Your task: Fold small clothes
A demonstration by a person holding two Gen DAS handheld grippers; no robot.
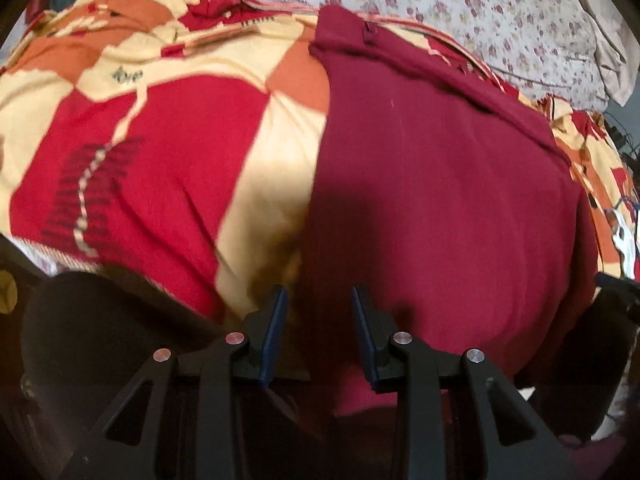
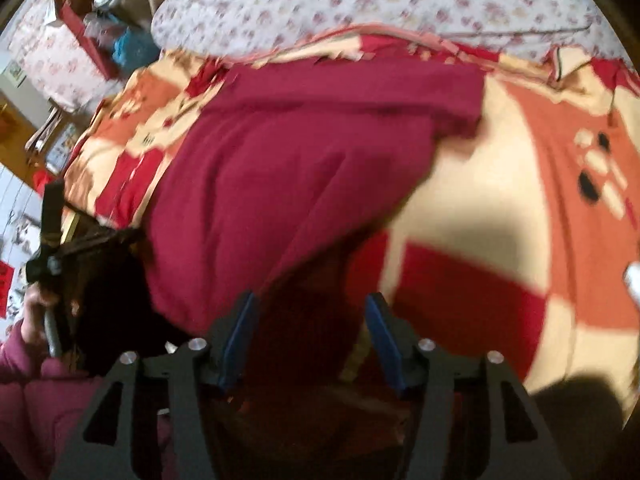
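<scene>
Between the blue pads of the left gripper nothing is held: the fingers are spread apart, and the left edge of the maroon garment runs just under the gap, with the patterned blanket showing beside it. The right gripper is likewise released, its fingers parted over the near right corner of the garment, where the cloth tapers down toward the camera; whether either pad touches the fabric cannot be told through the blur.

The garment is spread fairly flat on the blanket, toward the near edge of the bed, with a folded band or hem along its far side. Beyond the blanket a flowered sheet covers the far part of the bed.

The step in hand is judged to be the taking of the two near corners for a fold. It would be done well if each pair of fingers were lowered onto the garment's own edge only, so that the blanket beneath is not pinched with it. Both corners should be closed on at the same height and lifted together, so that the cloth is carried evenly to the far hem and no diagonal crease is made. Loose ripples in the middle could bunch if one side is raised first.
</scene>
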